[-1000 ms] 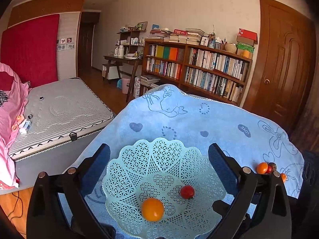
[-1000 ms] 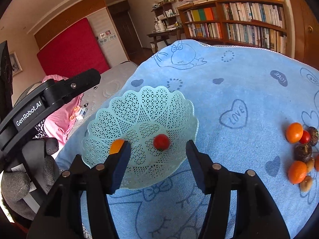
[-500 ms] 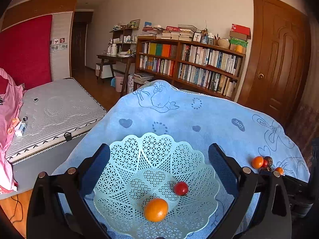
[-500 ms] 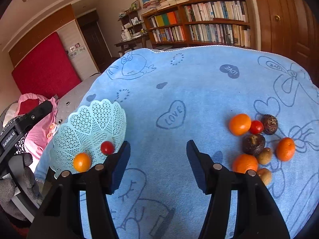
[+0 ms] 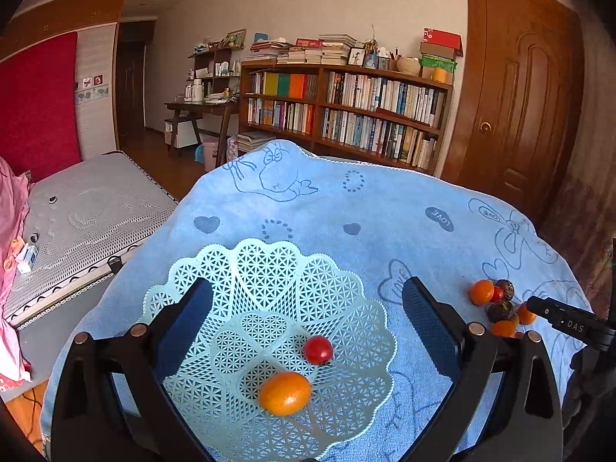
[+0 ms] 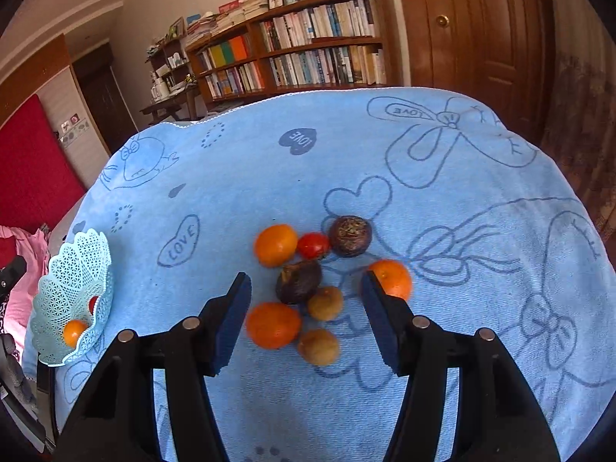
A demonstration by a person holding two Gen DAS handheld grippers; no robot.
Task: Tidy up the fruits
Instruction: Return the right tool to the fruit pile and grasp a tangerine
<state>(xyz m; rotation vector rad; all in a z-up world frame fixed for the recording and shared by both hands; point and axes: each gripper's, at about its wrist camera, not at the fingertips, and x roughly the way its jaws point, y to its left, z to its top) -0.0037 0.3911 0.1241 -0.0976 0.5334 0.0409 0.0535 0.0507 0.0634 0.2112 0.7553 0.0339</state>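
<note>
A pale green lattice basket (image 5: 331, 292) sits on the blue cloth and holds an orange fruit (image 5: 285, 392) and a red tomato (image 5: 318, 349). My left gripper (image 5: 306, 321) is open above it, with nothing between its fingers. A cluster of loose fruit lies in the right wrist view: three oranges (image 6: 275, 244), a red tomato (image 6: 312, 245), two dark round fruits (image 6: 350, 235) and two small brown ones (image 6: 325, 302). My right gripper (image 6: 306, 300) is open, its fingers on either side of the cluster's near part. The basket (image 6: 77, 265) shows at the far left there.
The blue patterned cloth (image 5: 385, 208) covers the table. A bed (image 5: 84, 208) stands to the left, a bookshelf (image 5: 346, 111) and a wooden door (image 5: 516, 88) behind the table. The right gripper's body (image 5: 569, 323) pokes in at the right edge of the left wrist view.
My right gripper has swung from the basket rightward to the fruit cluster, which now lies between its open fingers. The left gripper has drifted slightly and stays open over the basket.
</note>
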